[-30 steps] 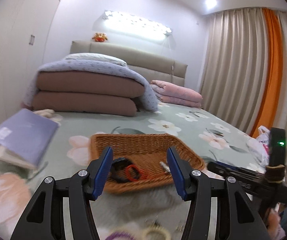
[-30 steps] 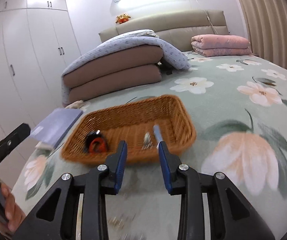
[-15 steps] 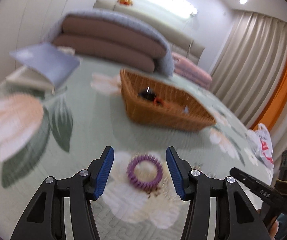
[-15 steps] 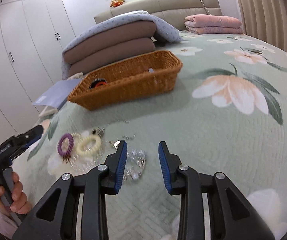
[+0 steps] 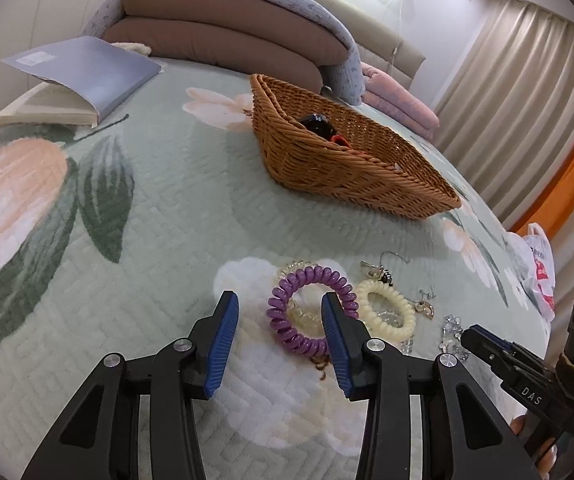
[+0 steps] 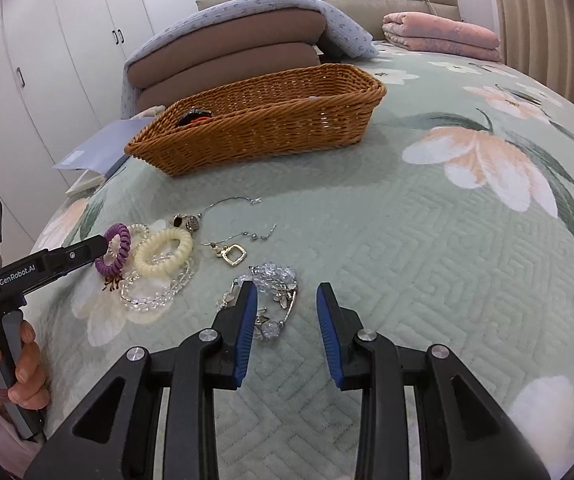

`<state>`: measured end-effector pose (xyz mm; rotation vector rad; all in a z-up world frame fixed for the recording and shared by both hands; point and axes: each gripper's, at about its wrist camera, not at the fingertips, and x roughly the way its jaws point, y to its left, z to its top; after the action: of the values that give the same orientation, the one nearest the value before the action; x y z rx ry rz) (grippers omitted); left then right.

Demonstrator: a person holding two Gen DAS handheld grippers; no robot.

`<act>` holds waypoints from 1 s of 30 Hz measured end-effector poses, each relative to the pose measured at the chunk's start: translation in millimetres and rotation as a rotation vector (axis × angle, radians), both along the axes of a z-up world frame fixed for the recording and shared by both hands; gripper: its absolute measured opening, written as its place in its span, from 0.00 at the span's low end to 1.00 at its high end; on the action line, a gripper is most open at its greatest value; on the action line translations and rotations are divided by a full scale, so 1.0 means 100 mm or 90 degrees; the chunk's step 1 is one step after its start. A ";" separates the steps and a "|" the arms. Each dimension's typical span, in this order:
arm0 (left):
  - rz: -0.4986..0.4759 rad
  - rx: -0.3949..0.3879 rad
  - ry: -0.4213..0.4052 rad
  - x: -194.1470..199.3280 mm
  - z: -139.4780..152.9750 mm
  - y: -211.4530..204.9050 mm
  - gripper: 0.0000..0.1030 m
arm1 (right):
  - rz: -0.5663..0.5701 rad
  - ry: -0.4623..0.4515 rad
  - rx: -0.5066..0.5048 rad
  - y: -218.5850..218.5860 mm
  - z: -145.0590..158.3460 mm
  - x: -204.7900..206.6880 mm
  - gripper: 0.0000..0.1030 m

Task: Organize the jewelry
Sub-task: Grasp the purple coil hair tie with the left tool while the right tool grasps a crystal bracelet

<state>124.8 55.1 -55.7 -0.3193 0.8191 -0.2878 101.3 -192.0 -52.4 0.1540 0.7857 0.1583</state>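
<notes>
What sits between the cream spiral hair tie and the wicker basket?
Only loose silver necklaces on bare green quilt, between cream spiral hair tie and wicker basket, in the right wrist view.

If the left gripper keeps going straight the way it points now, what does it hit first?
Most likely the purple spiral hair tie. The left gripper, jaws just closing, points down at it: one finger already overlaps its ring, the other is beside it. Whether it touches yet is unclear.

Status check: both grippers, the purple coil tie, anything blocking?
Left gripper open, fingers just closing around purple coil tie, not gripping. Right gripper open over crystal bracelet. Cream coil tie crowds it.
</notes>
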 end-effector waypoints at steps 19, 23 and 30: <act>0.015 0.090 -0.038 -0.04 0.06 -0.18 0.12 | 0.002 -0.028 -0.061 0.16 -0.01 0.00 0.05; 0.027 0.066 -0.060 -0.09 0.10 -0.11 0.12 | 0.006 -0.086 0.000 0.02 0.11 -0.14 0.05; 0.033 0.047 -0.077 -0.13 0.15 -0.05 0.12 | 0.009 -0.121 0.090 -0.19 0.26 -0.24 0.05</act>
<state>112.2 50.0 -40.7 -0.2506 0.6990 -0.2253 76.9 -211.0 -26.5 0.2633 0.5860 0.2380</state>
